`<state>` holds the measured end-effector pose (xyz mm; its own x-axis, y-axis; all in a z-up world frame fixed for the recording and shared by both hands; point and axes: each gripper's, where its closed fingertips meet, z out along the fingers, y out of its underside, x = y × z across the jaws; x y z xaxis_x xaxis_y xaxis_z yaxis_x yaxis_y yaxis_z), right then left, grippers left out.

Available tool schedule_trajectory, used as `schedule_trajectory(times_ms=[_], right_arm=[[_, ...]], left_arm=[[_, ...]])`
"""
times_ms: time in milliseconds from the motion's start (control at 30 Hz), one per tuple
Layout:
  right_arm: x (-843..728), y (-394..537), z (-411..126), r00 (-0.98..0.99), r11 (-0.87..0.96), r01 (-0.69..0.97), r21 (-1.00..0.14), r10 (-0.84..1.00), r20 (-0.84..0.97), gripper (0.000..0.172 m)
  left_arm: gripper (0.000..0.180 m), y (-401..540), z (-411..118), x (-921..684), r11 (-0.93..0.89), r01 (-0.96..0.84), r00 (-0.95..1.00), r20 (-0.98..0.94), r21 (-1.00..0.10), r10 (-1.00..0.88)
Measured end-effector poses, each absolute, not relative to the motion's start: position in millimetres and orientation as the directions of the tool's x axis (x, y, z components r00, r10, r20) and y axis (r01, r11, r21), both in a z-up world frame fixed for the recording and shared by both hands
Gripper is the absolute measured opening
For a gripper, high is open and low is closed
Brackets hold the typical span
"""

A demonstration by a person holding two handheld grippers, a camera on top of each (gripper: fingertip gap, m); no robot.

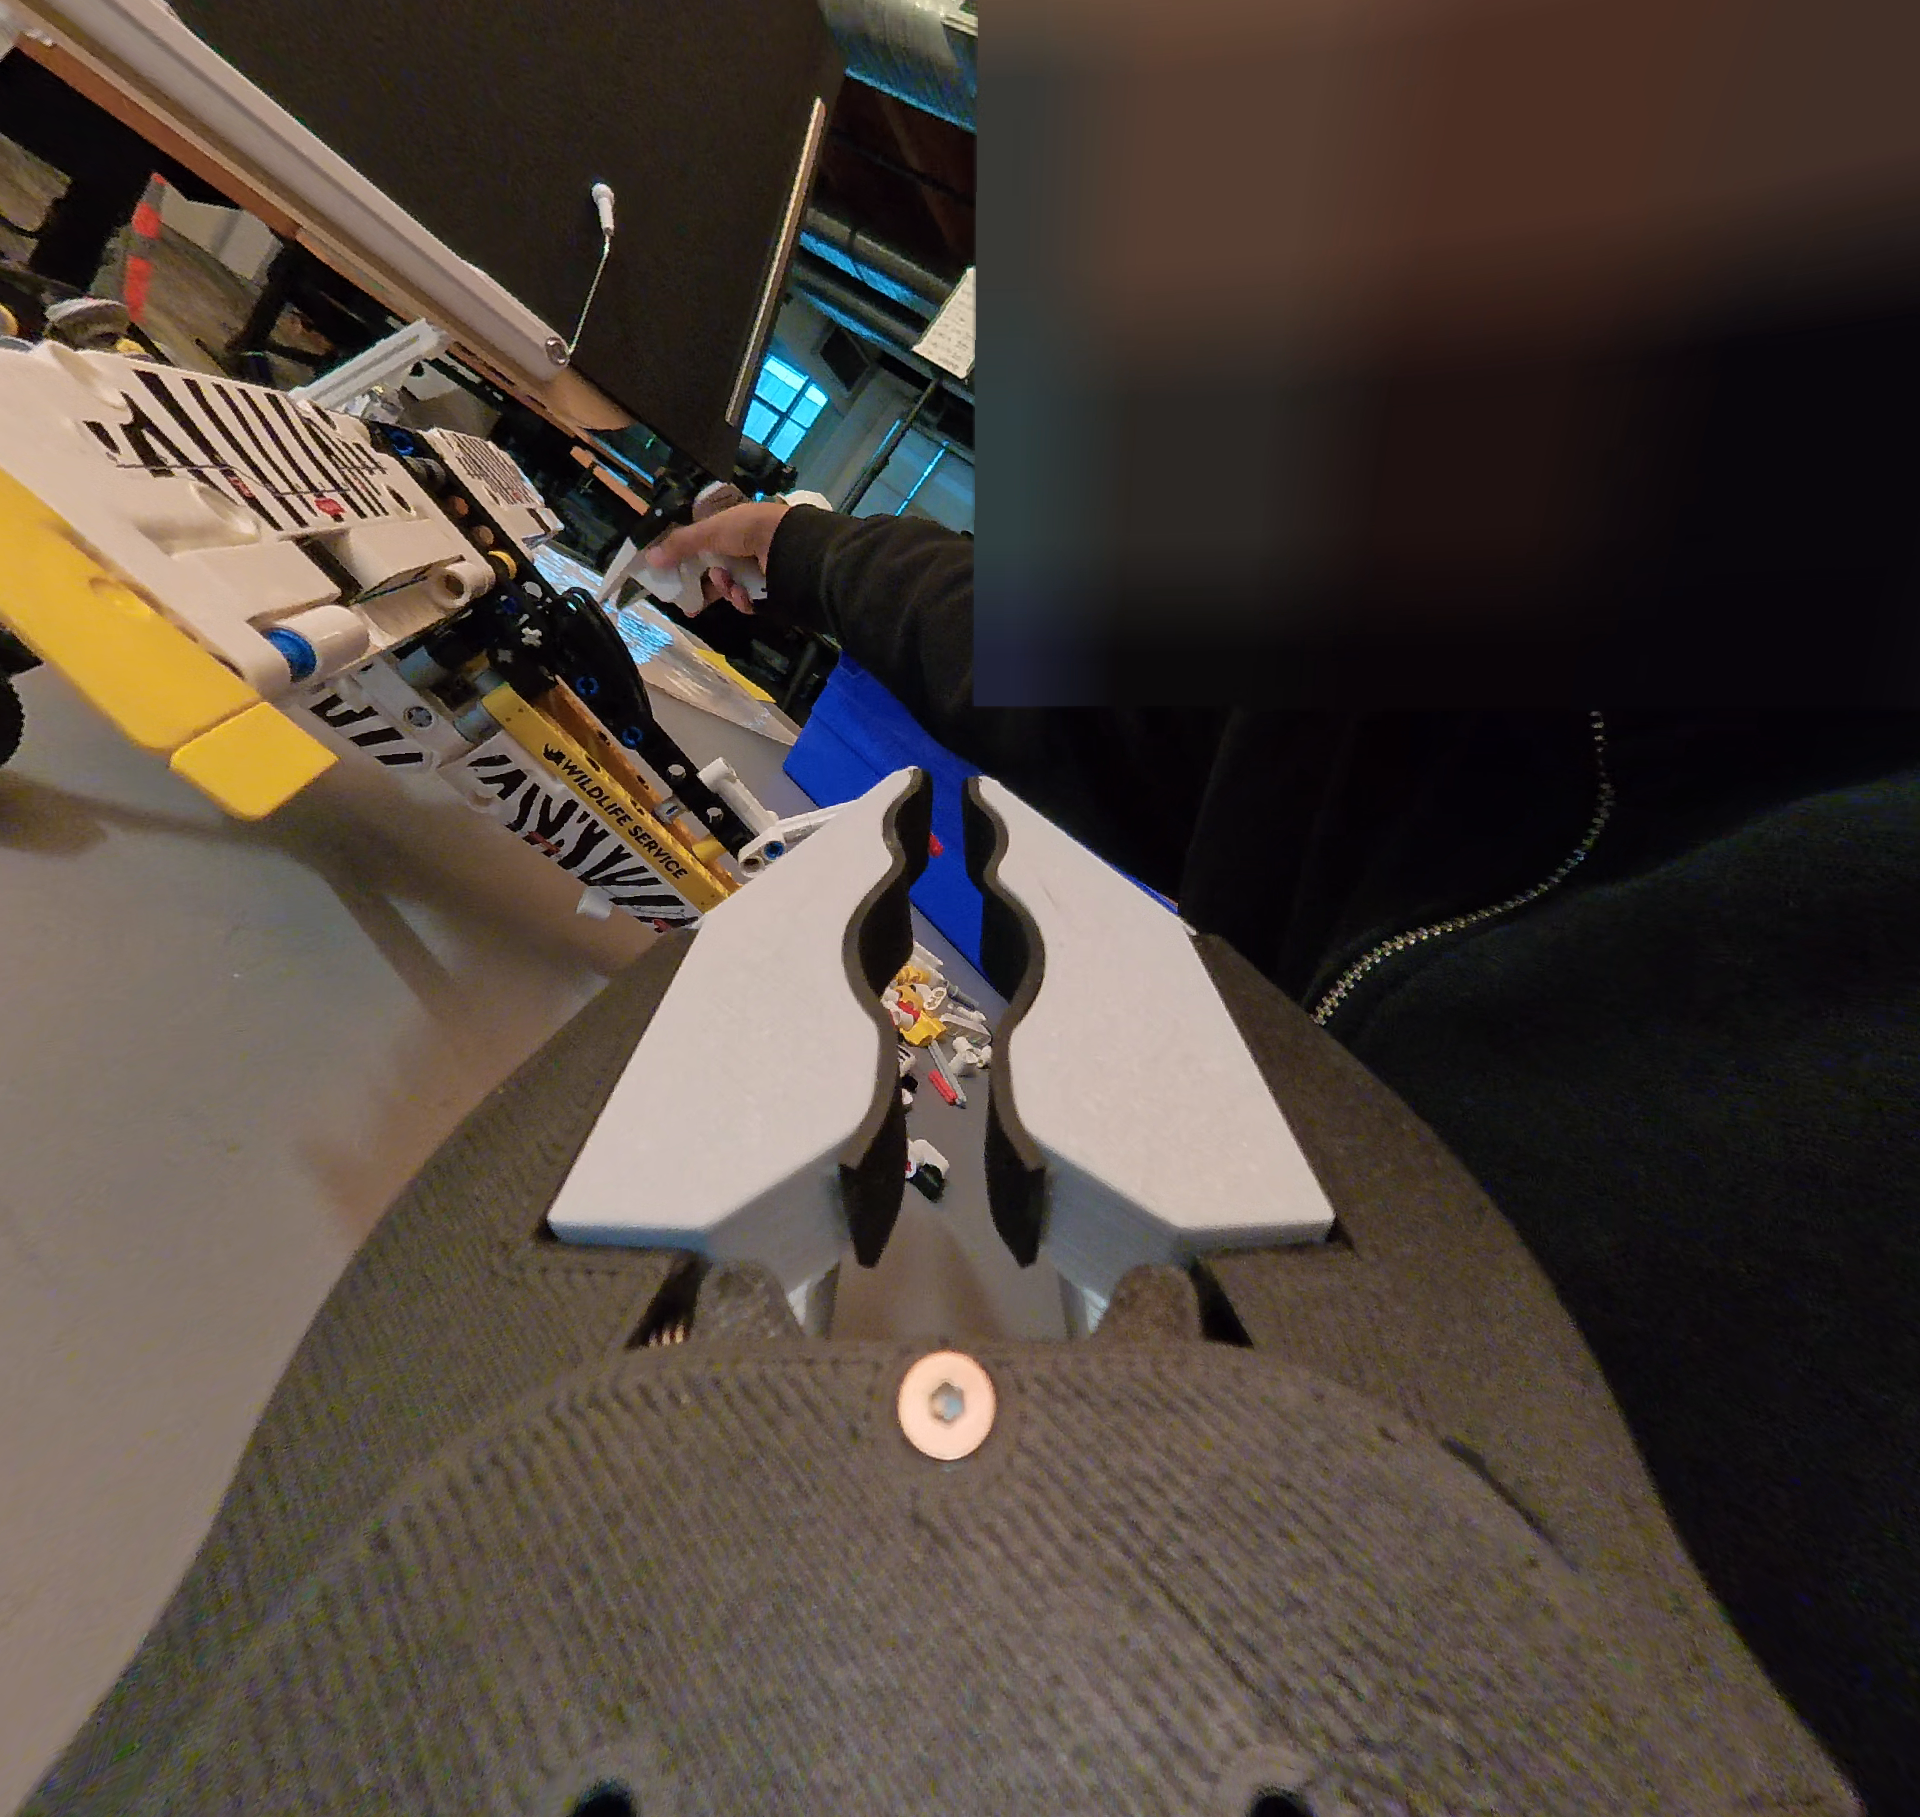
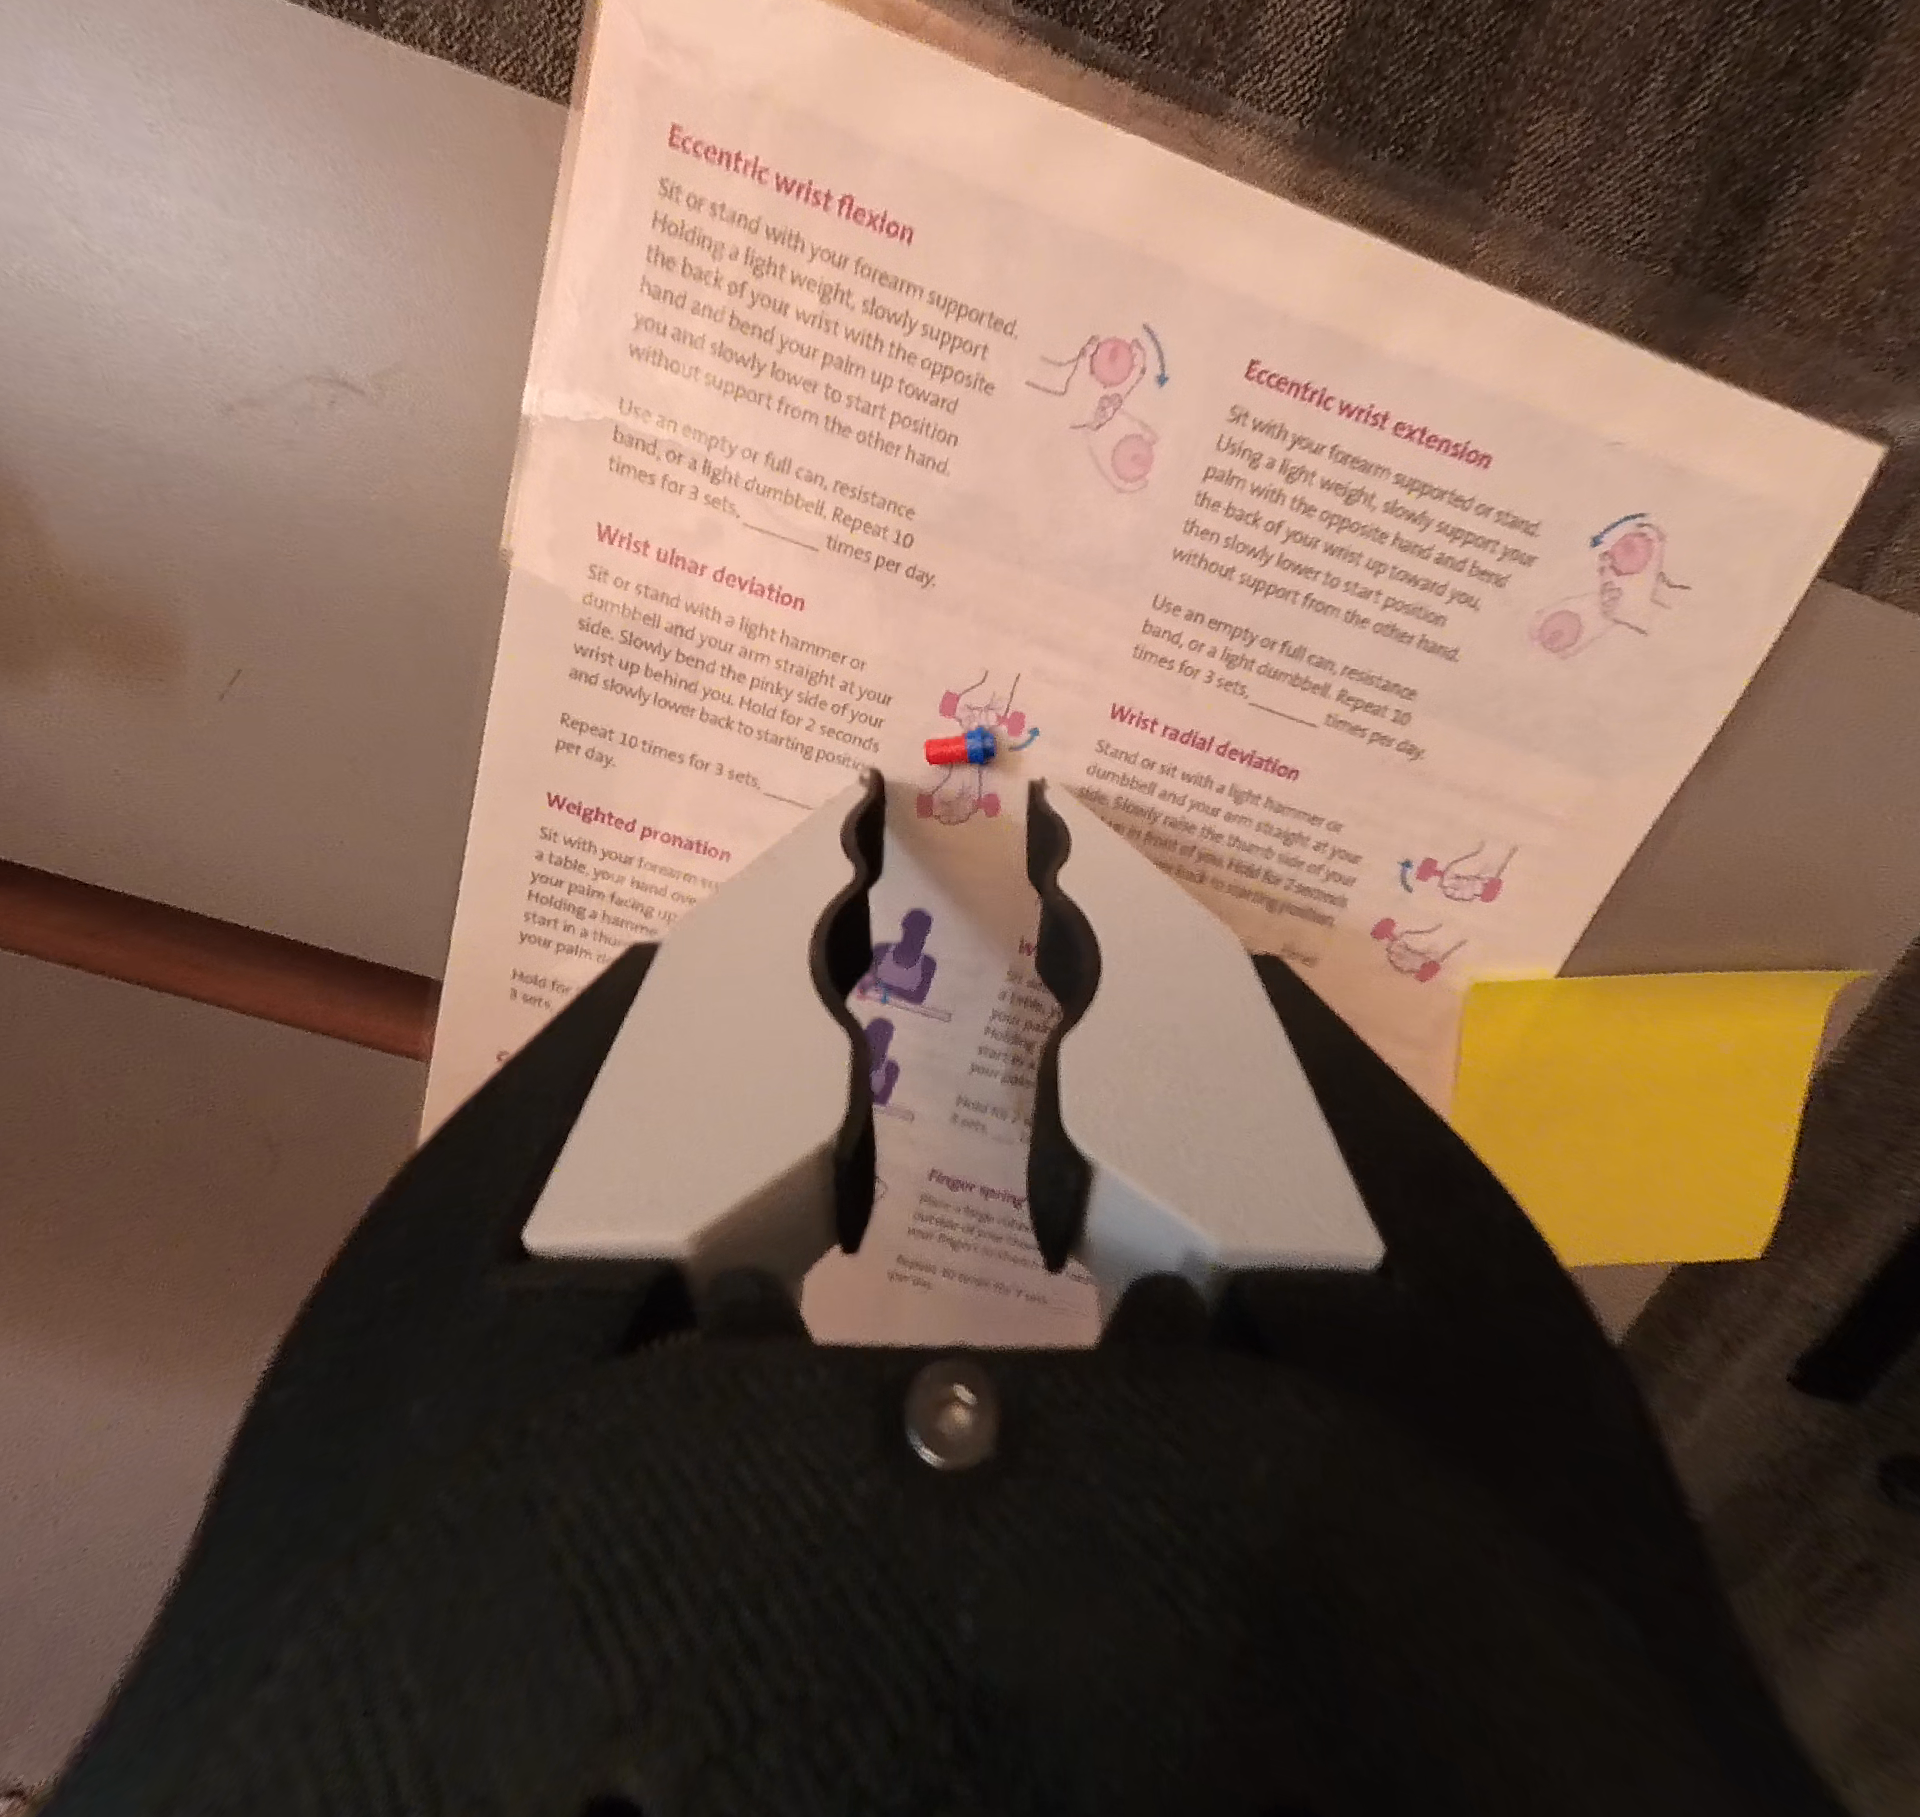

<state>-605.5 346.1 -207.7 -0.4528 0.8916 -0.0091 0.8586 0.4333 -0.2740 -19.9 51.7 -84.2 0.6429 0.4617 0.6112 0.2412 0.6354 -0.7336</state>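
Note:
My left gripper [image 1: 945, 785] is tilted low over the grey table [image 1: 208, 1040]. Its jaws are drawn together to a narrow slit, and I see nothing between them. Beyond its tips are a blue bin [image 1: 862, 749] and a brick-built vehicle [image 1: 260, 479] in white, yellow and zebra stripes. My right gripper [image 2: 956, 791] is open above a laminated printed sheet [image 2: 935, 417]. A small red and blue peg [image 2: 961, 749] lies on the sheet just past its fingertips, untouched. The right gripper also shows far off in the left wrist view [image 1: 665, 572], held in a hand.
Several small loose parts [image 1: 930, 1024] lie on the table below my left fingers. A black panel [image 1: 468, 105] stands behind the vehicle. A person in a dark zip jacket [image 1: 1558, 1040] fills the right. A yellow sticky note [image 2: 1631, 1113] lies right of the sheet, with grey carpet [image 2: 1351, 53] beyond. One gripper's finger ends stand about 65 cm off the other's.

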Motion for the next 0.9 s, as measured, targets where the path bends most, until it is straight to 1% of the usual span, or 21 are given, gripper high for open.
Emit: schedule_trajectory(times_ms=[67, 167, 300, 400, 467, 533, 700, 900], right_arm=[[-608.2, 346.0, -208.7, -0.441, 0.42, 0.863, -0.28, 0.898, -0.011, 0.028], [-612.0, 344.0, -208.6, -0.424, 0.399, 0.871, -0.287, 0.905, -0.028, 0.023], [-618.0, 340.5, -208.1, -0.422, 0.393, 0.868, -0.305, 0.906, -0.034, 0.022], [-620.0, 340.3, -209.2, -0.423, 0.398, 0.865, -0.305, 0.906, -0.017, 0.009], [-619.8, 340.2, -209.2, -0.421, 0.399, 0.867, -0.3, 0.907, -0.013, 0.007], [-619.2, 339.9, -209.2, -0.427, 0.405, 0.865, -0.295, 0.904, -0.01, 0.008], [-615.1, 340.4, -209.0, -0.429, 0.406, 0.869, -0.282, 0.903, -0.022, 0.021], [-612.1, 339.7, -209.4, -0.446, 0.424, 0.862, -0.278, 0.895, -0.018, 0.016]], left_arm=[[0.001, 51.6, -84.2, -20.0, 0.635, 0.241, 0.642, 0.611, -0.734, 0.462], [0.001, 51.5, -84.2, -20.2, 0.636, 0.241, 0.642, 0.612, -0.733, 0.462], [0.001, 50.9, -84.1, -21.0, 0.639, 0.24, 0.642, 0.613, -0.731, 0.461], [0.001, 51.0, -84.0, -22.4, 0.639, 0.243, 0.644, 0.614, -0.73, 0.457], [0.001, 51.0, -84.0, -22.5, 0.64, 0.244, 0.644, 0.615, -0.729, 0.455], [0.001, 50.4, -83.7, -22.4, 0.643, 0.241, 0.645, 0.615, -0.727, 0.454], [0.0, 49.7, -83.1, -22.1, 0.646, 0.237, 0.646, 0.614, -0.726, 0.453], [0.0, 49.1, -82.5, -21.9, 0.648, 0.231, 0.648, 0.612, -0.726, 0.454]])
